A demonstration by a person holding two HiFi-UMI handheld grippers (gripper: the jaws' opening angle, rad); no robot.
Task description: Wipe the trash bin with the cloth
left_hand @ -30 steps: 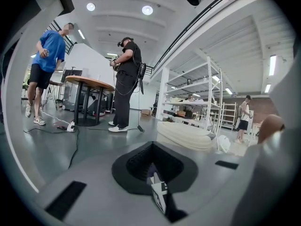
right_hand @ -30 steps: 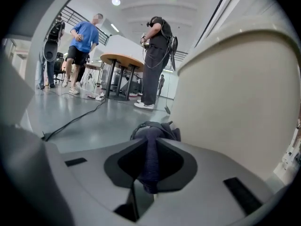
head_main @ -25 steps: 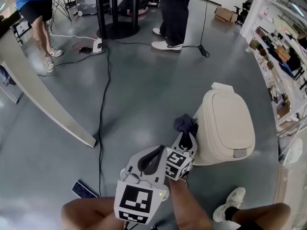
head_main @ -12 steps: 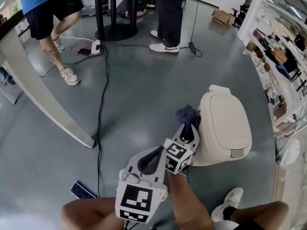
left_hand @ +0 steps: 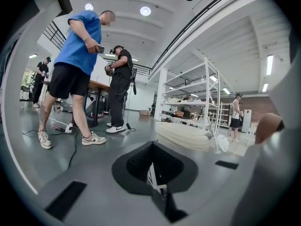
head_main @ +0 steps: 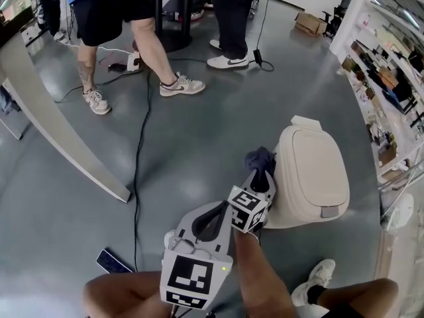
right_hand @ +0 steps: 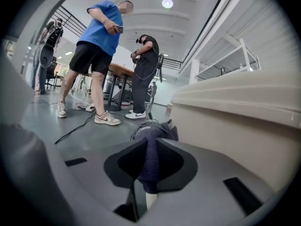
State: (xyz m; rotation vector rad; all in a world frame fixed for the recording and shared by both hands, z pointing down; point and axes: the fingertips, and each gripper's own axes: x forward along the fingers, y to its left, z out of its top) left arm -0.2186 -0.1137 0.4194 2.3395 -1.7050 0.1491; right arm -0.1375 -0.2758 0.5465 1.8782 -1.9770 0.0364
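Note:
A cream trash bin [head_main: 311,177] with a closed lid stands on the grey floor at the right of the head view. My right gripper [head_main: 260,176] is shut on a dark blue cloth [head_main: 260,159], whose bunch sits against the bin's upper left side. In the right gripper view the cloth [right_hand: 153,145] hangs between the jaws of the right gripper [right_hand: 151,160], with the bin's wall [right_hand: 244,121] close on the right. My left gripper [head_main: 211,220] is lower and to the left of the bin, shut with nothing in it. In its own view the left gripper [left_hand: 153,166] points past the bin [left_hand: 183,135].
A person in a blue shirt walks at the back left, one shoe [head_main: 182,85] forward. Another person's white shoes [head_main: 228,61] stand behind. A black cable [head_main: 139,151] runs down the floor. A pale slanted panel [head_main: 59,144] is left, shelves [head_main: 391,78] right, a dark flat device [head_main: 114,262] near my knee.
The person in blue has walked rightwards across the back. My right gripper with the cloth has shifted slightly up along the bin's left side. The left gripper has stayed put.

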